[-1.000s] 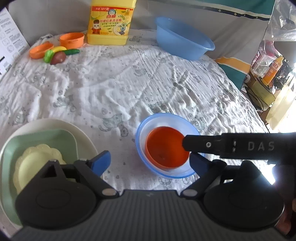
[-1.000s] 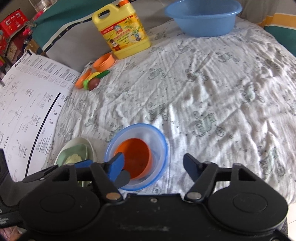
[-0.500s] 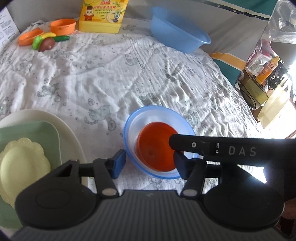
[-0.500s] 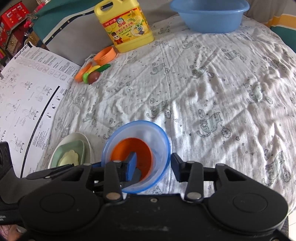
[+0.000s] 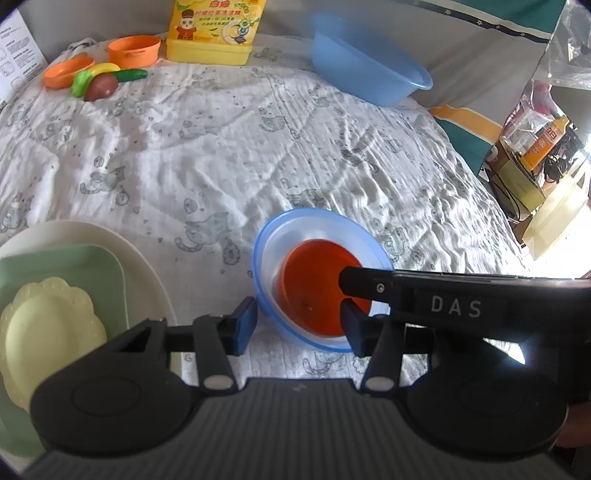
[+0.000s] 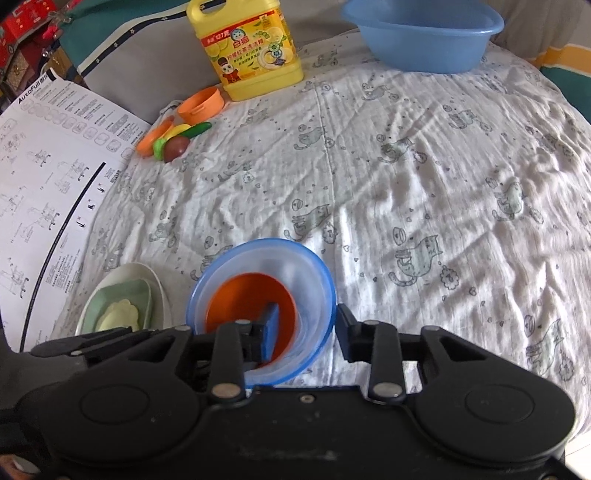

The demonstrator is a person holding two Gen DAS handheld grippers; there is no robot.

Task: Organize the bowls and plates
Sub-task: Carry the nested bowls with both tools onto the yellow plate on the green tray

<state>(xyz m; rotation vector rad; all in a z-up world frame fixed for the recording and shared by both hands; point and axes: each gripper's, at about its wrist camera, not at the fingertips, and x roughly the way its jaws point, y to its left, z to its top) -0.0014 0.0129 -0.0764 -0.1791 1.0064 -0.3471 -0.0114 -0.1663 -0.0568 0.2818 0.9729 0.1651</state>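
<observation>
1. Near the table's front left edge: a cream plate (image 5: pixel 110 236) carries a green square dish (image 5: pixel 74 269) with a pale yellow scalloped plate (image 5: pixel 48 332) on top; the plate stack looks done

2. The left gripper (image 5: pixel 295 321) hovers low between that stack and the bowls, its jaws spread; the left pad sits just outside the blue-rimmed bowl (image 5: pixel 266 236), the right pad over the bowl, pinching nothing

3. Front centre of the cat-print tablecloth (image 6: pixel 406 166): an orange bowl (image 6: pixel 236 295) is nested inside the blue-rimmed bowl, so the bowls appear stacked too

4. The right gripper (image 6: pixel 306 332) straddles the blue bowl's near wall, one pad inside over the orange bowl, one outside; a gap shows, and the views do not settle whether it is clamped

5. At the far edge: toy food (image 6: pixel 177 142) and orange dishes (image 6: pixel 201 105) at the left, a yellow detergent jug (image 6: pixel 247 48) at the middle, a blue basin (image 6: pixel 424 33) toward the right corner; judged remaining: placing the bowl pair
</observation>
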